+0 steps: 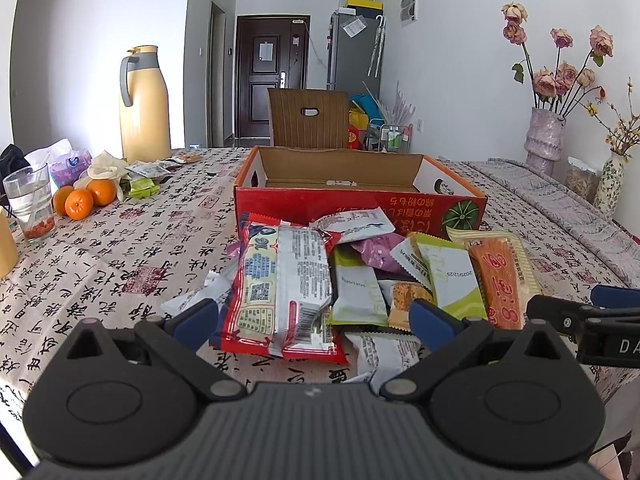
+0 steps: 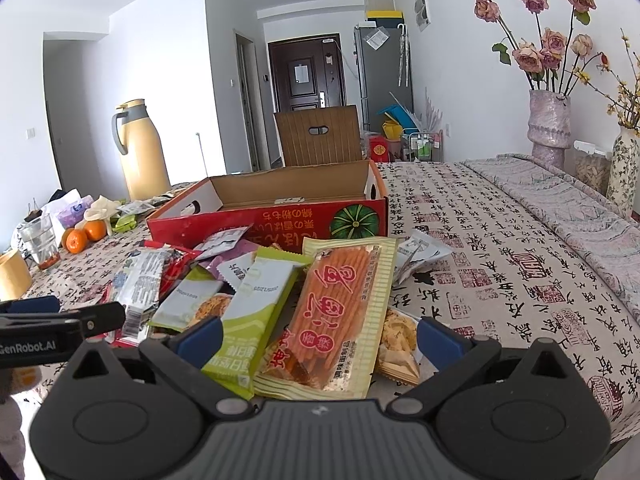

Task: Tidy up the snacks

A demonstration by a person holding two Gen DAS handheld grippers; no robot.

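Snack packets (image 1: 320, 280) lay heaped on the tabletop (image 1: 120, 260) before an open red box (image 1: 360, 200).
Red, green-white and orange wrappers overlapped loosely; the left gripper (image 1: 312, 320) and right gripper (image 2: 320, 338) hung spread over the pile, holding nothing.

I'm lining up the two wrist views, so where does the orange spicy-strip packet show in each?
Left wrist: orange spicy-strip packet lies right of centre, at the pile's right edge.
Right wrist: same packet sits centre, between the open fingers.
Shared landmark: red cardboard box behind the pile.
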